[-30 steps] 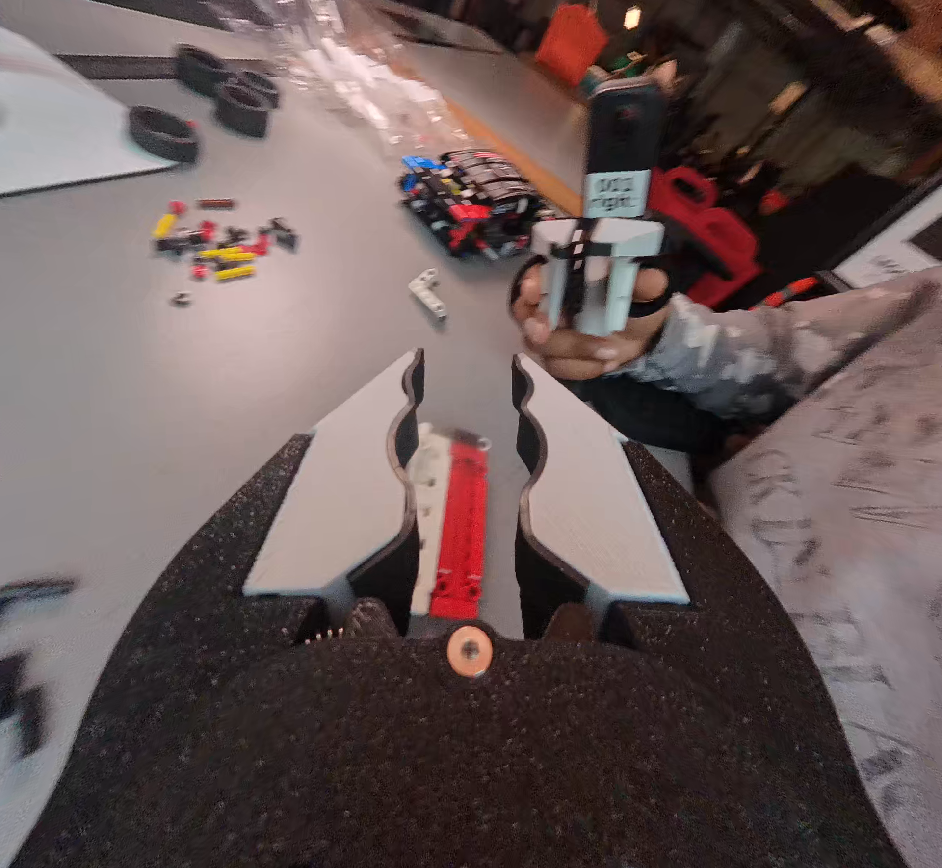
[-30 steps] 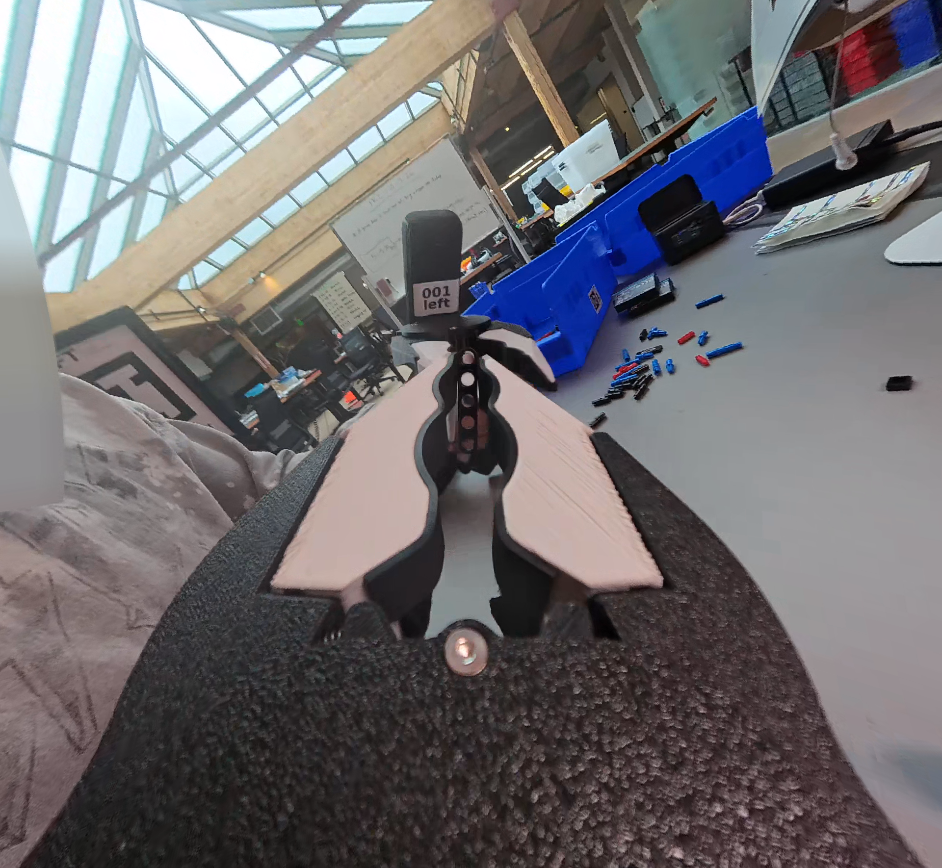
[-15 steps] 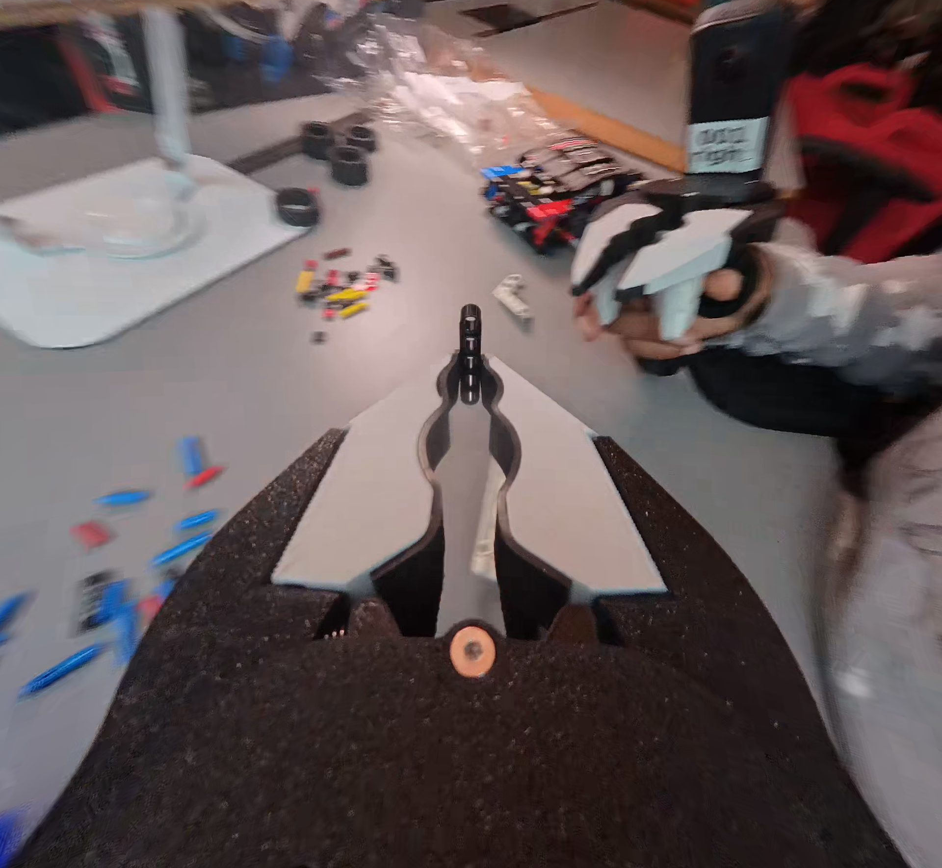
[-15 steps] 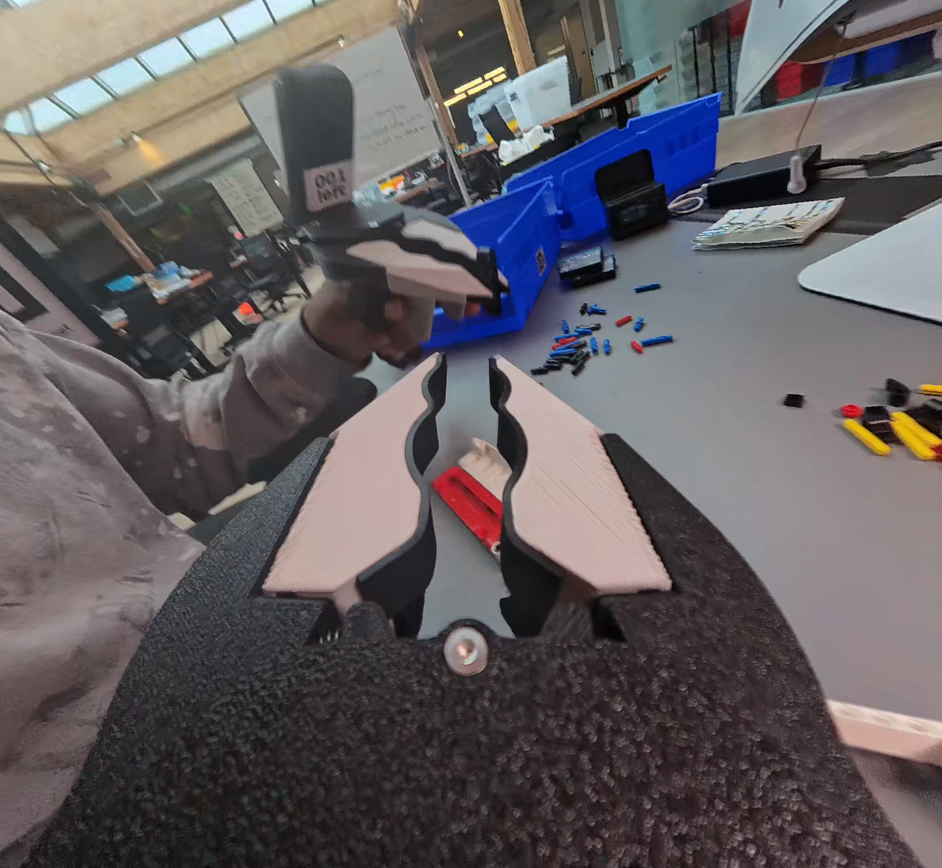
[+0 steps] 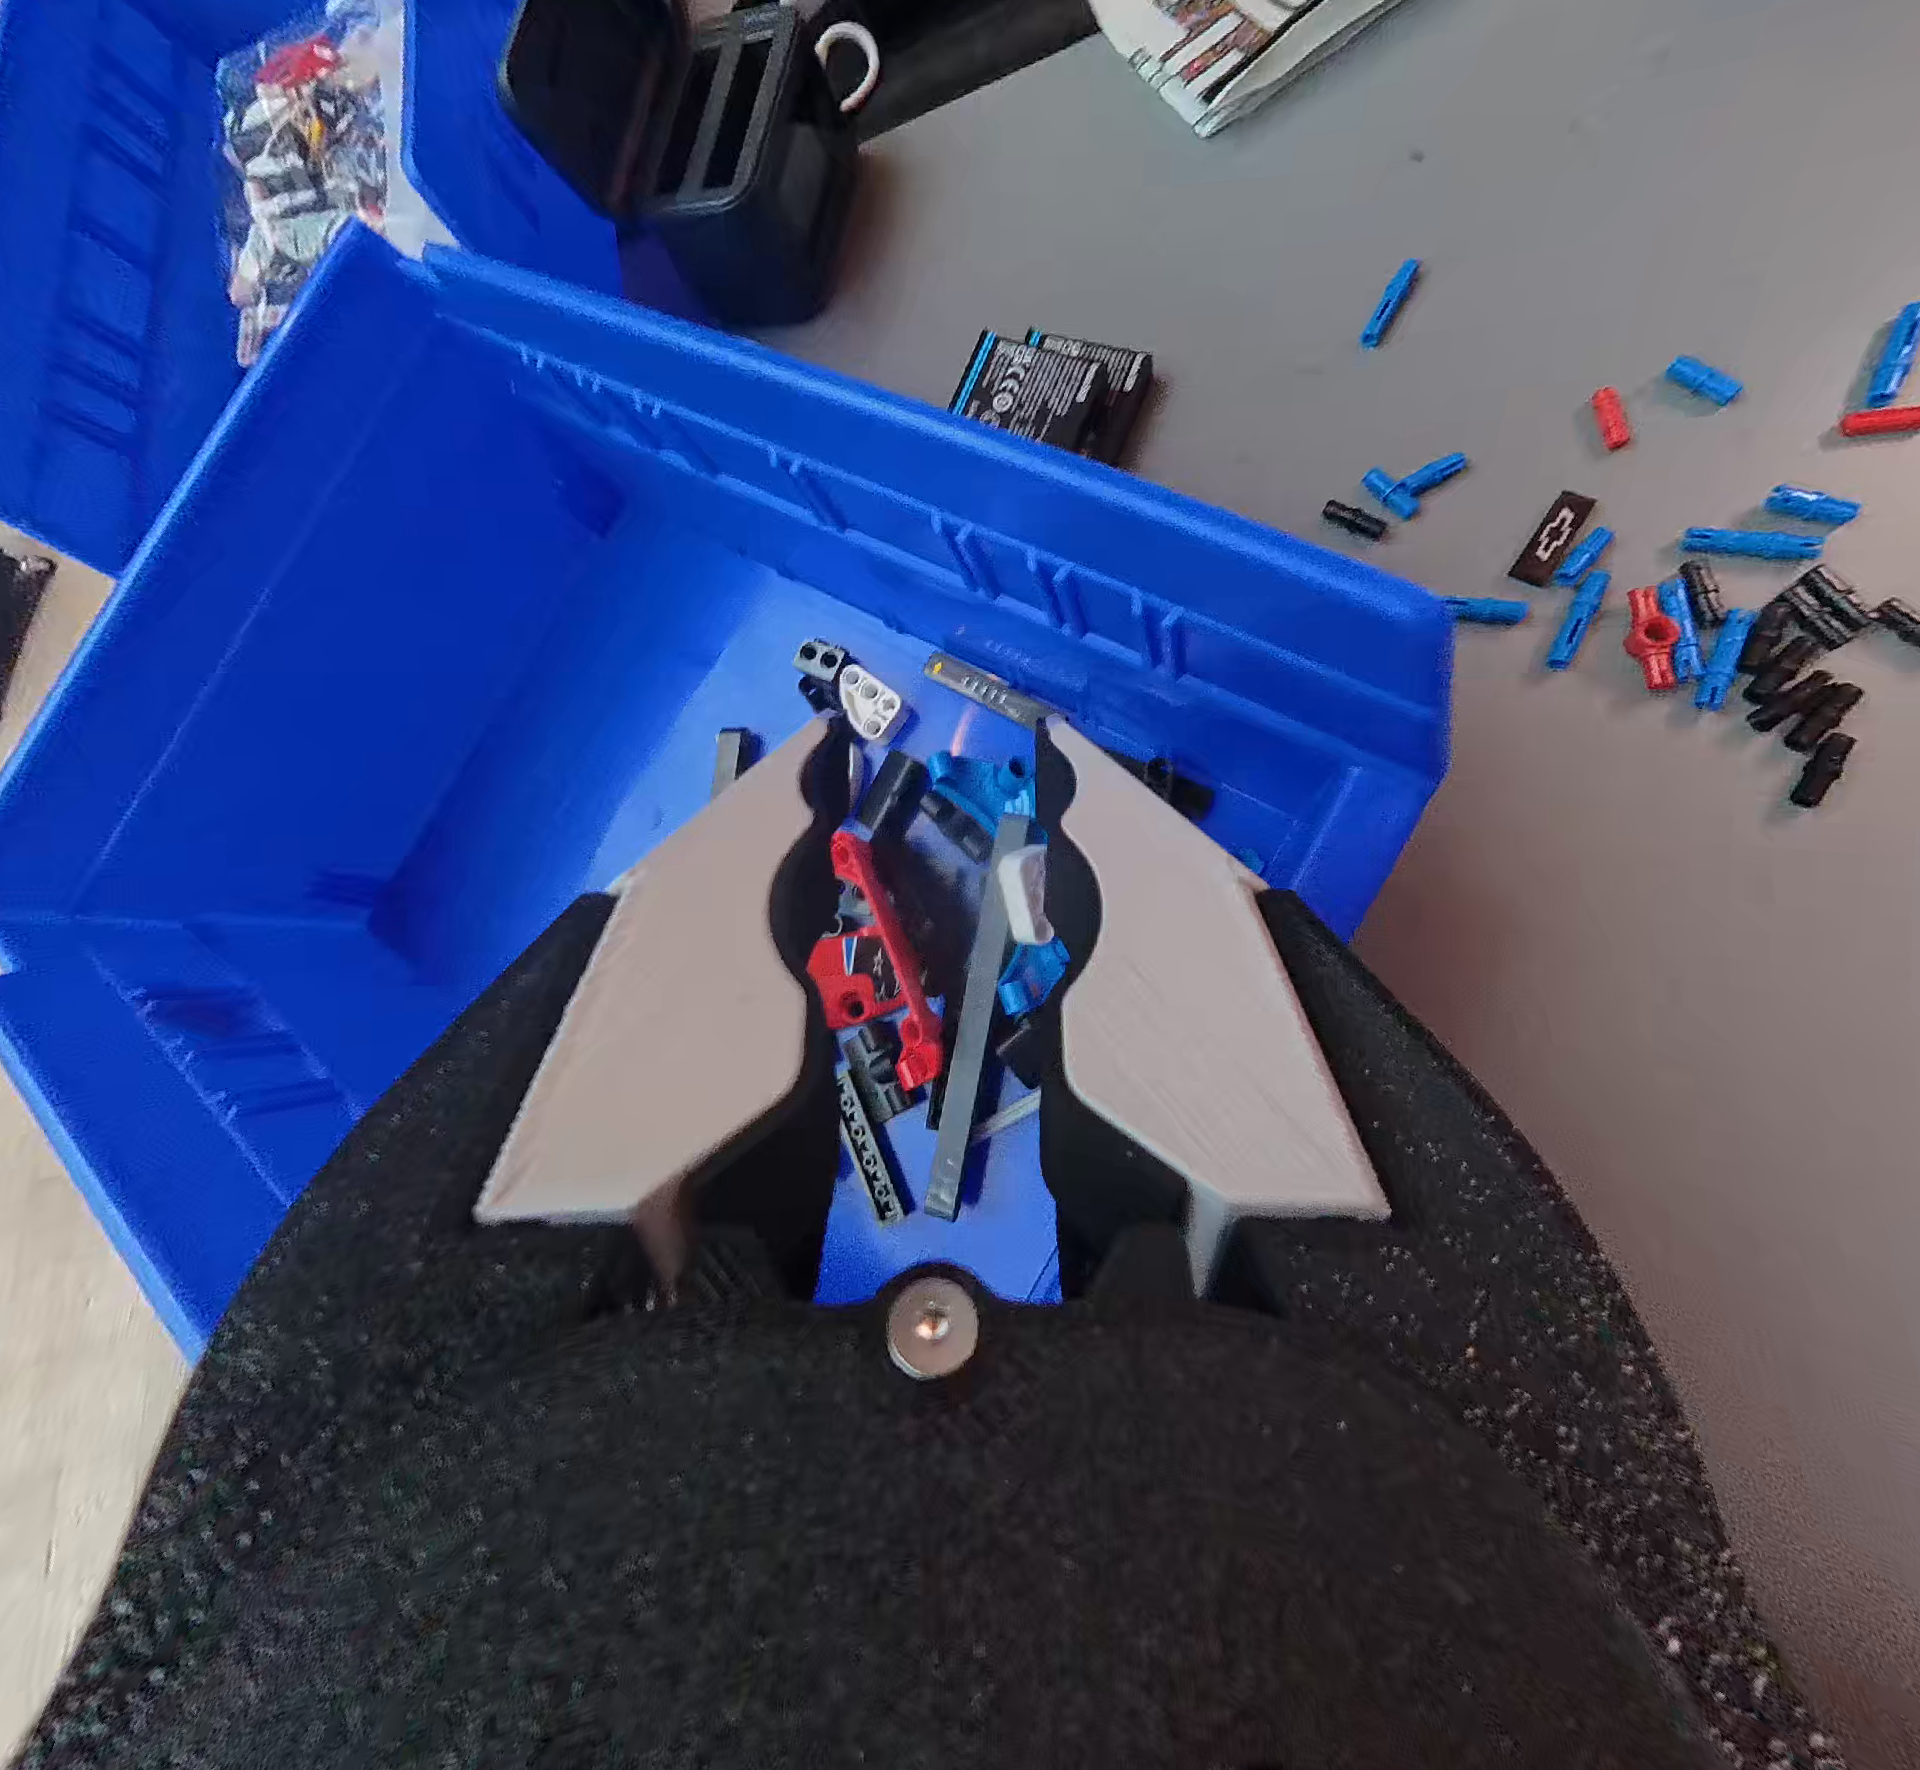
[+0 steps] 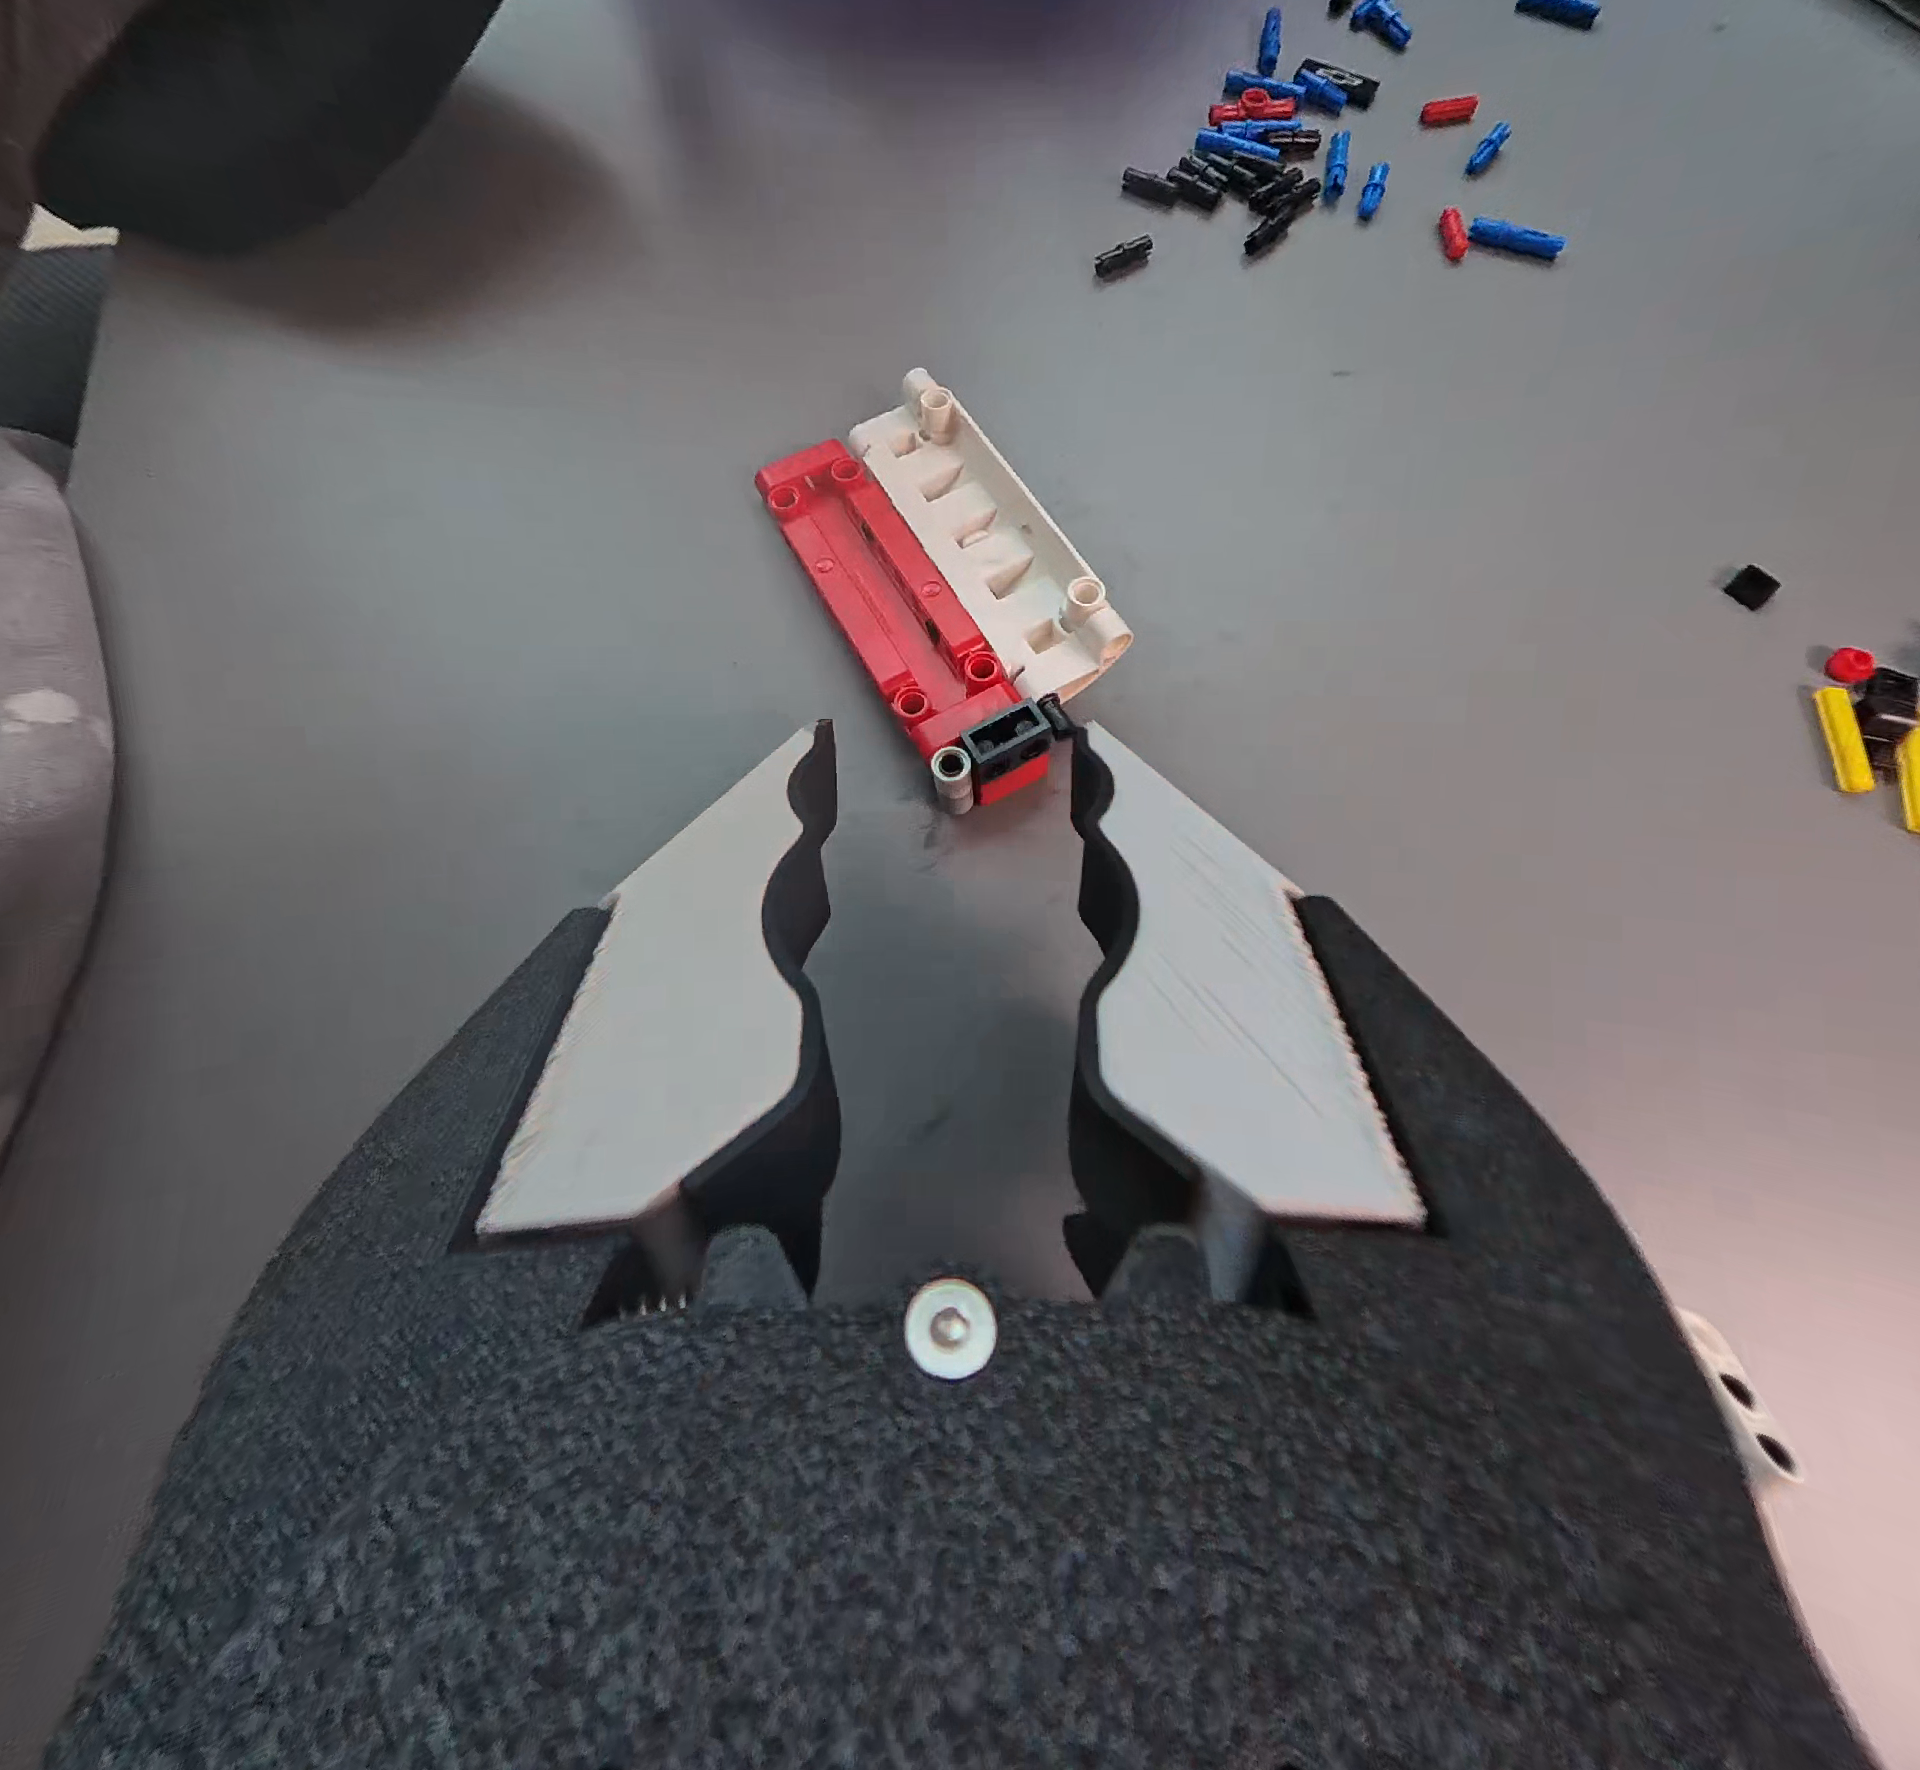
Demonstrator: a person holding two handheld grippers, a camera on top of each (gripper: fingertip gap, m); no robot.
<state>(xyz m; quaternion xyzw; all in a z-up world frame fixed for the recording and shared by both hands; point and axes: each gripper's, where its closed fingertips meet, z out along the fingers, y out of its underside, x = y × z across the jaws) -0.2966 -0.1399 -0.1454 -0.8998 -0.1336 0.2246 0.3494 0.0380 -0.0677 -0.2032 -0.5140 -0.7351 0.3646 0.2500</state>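
The right gripper (image 6: 951, 744) hangs spread and empty over the grey table (image 6: 1455, 889), its tips flanking the near end of a red and white brick assembly (image 6: 935, 577) at frame centre; the assembly's long axis runs from the tips toward the upper left, and whether the right tip touches its black end block (image 6: 1006, 741) is unclear. The left gripper (image 5: 935, 733), likewise released and holding nothing, hovers above a blue bin (image 5: 416, 681) whose loose bricks (image 5: 914, 941) show between its fingers, partly hidden by them. Small pins (image 6: 1299, 141) lie scattered at upper right.
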